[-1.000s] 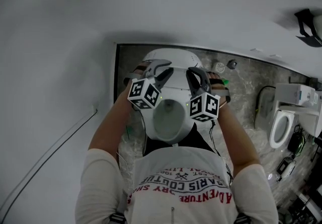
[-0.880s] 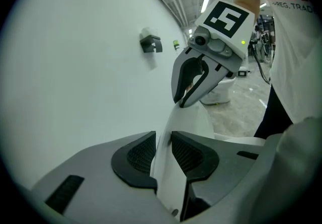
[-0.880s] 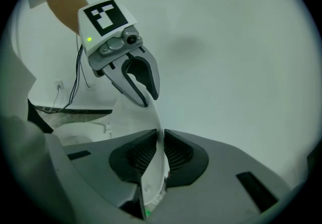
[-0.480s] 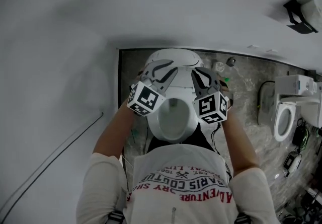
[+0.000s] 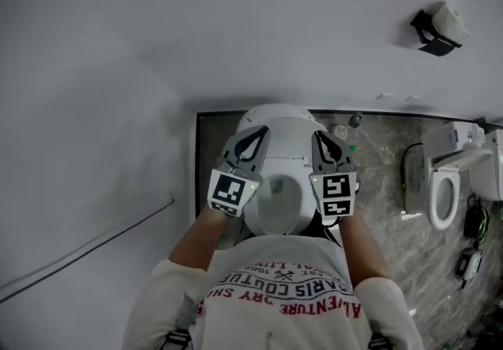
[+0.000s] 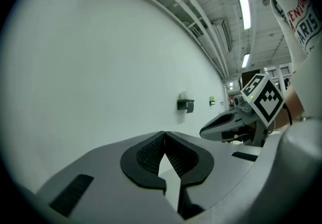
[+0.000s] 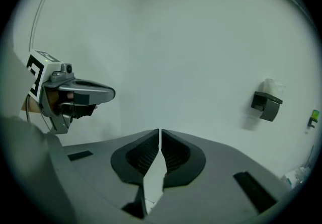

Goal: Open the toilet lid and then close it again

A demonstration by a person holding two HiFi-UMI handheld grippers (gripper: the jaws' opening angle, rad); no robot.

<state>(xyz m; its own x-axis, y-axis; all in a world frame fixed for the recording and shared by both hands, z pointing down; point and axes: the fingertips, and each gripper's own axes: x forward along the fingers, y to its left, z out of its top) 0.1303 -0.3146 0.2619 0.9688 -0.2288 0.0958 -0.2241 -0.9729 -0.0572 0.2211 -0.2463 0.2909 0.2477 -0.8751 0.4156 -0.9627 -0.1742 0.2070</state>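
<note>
The white toilet (image 5: 292, 153) stands below me in the head view, its bowl uncovered and the lid (image 5: 275, 115) upright at the back against the wall. My left gripper (image 5: 257, 133) hovers over the bowl's left side, shut with nothing between its pads. Over the right side, my right gripper (image 5: 323, 137) has just been closing and its tips now nearly touch, also with nothing between them. Neither touches the toilet. The left gripper view shows the left gripper (image 6: 163, 135) facing the bare wall, with the right gripper (image 6: 207, 129) beside it. The right gripper view shows the right gripper (image 7: 159, 130) and the left gripper (image 7: 108, 93).
A dark paper holder (image 5: 436, 30) hangs on the white wall, also seen as the holder (image 6: 186, 104) and the holder (image 7: 265, 104). A second toilet (image 5: 444, 195) stands at the right on the marbled floor (image 5: 377, 175). A thin cable (image 5: 94, 242) runs along the left wall.
Both grippers have lifted up and away from the toilet towards me and rolled. The left jaws, apart before, have come together. The right jaws have narrowed.
</note>
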